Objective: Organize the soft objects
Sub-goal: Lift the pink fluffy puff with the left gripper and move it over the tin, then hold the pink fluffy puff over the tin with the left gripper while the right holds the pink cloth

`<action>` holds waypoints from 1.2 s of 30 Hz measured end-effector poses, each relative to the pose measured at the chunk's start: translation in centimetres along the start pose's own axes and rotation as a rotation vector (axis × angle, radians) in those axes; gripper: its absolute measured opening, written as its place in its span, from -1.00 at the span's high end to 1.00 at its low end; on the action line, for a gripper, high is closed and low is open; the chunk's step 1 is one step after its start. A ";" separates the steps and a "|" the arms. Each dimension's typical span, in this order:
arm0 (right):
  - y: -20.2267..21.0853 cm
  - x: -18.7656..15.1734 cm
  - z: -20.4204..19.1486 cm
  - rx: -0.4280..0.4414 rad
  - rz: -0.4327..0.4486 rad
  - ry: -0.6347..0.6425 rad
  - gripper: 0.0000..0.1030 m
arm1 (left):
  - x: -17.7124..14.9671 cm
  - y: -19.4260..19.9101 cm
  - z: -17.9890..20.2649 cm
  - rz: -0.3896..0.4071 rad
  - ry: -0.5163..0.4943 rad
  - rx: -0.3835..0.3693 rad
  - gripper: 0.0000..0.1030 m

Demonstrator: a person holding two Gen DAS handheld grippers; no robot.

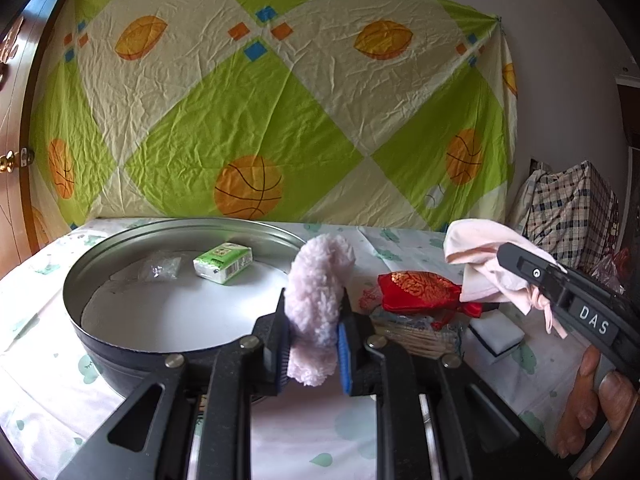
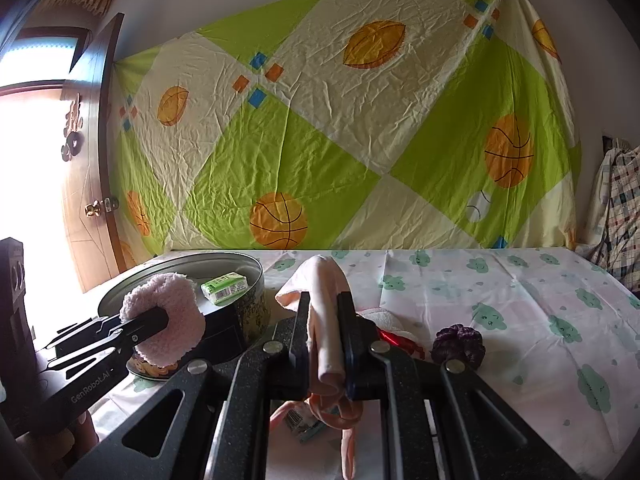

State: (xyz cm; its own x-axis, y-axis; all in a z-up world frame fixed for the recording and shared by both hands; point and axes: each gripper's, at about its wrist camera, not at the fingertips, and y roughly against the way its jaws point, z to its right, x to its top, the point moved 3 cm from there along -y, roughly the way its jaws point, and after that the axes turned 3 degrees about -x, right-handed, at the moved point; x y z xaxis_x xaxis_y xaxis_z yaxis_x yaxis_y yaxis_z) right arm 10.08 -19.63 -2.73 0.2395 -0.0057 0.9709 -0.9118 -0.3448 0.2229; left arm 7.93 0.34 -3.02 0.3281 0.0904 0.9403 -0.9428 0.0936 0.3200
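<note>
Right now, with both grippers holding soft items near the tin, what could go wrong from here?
1. The left gripper pinches the fluffy pink item only at its lower part; it may flop or snag on the round tin's rim.
2. The pale pink cloth in the right gripper trails strings below that could drag the red brocade pouch.

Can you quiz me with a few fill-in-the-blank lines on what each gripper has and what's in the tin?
1. The left gripper is shut on a fluffy pink ____.
2. The right gripper is shut on a pale pink ____.
3. The green tissue pack lies inside the round ____.
4. The red pouch lies outside the tin, on the ____.

Missing words: sock; cloth; tin; table.
</note>
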 end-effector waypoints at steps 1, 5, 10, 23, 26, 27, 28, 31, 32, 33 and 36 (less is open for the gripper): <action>0.0 0.0 -0.1 -0.002 0.001 0.002 0.75 | 0.0 -0.1 0.1 -0.002 -0.002 -0.001 0.66; 0.1 0.0 -0.1 -0.007 0.007 0.004 0.75 | 0.1 -0.2 0.7 -0.002 -0.019 -0.008 0.66; 0.3 0.0 -0.2 -0.014 0.015 0.009 0.75 | 1.1 0.1 1.1 0.019 -0.032 -0.011 0.66; 0.9 0.2 -0.5 -0.024 0.050 0.012 0.75 | 2.2 -0.6 -0.5 0.056 -0.035 0.058 0.66; 0.9 0.3 -0.6 -0.023 0.056 0.011 0.75 | 2.3 -0.6 -0.6 0.065 -0.041 0.070 0.66; 0.9 0.3 -0.6 -0.021 0.057 0.012 0.75 | 2.3 -0.7 -0.7 0.064 -0.041 0.072 0.66; 0.9 0.3 -0.7 -0.018 0.057 0.014 0.75 | 2.3 -0.7 -0.7 0.063 -0.039 0.071 0.66; 0.8 0.3 -1.2 0.000 0.057 0.017 0.75 | 2.4 -0.8 -0.9 0.065 -0.035 0.074 0.66; 0.8 0.3 -1.3 0.005 0.060 0.018 0.75 | 2.4 -0.8 -1.0 0.066 -0.034 0.075 0.66; 0.8 0.4 -1.5 0.011 0.064 0.020 0.75 | 2.5 -0.8 -1.0 0.067 -0.032 0.077 0.66; 0.7 0.4 -2.2 0.036 0.072 0.023 0.75 | 2.5 -0.8 -1.2 0.072 -0.030 0.083 0.66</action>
State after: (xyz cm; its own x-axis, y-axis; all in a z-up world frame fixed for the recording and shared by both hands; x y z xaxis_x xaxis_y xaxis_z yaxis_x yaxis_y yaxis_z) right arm 8.77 -17.78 -2.01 0.1654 -0.0107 0.9862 -0.9137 -0.3781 0.1491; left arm 9.61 1.70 -1.10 0.2583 0.0642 0.9639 -0.9660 0.0058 0.2585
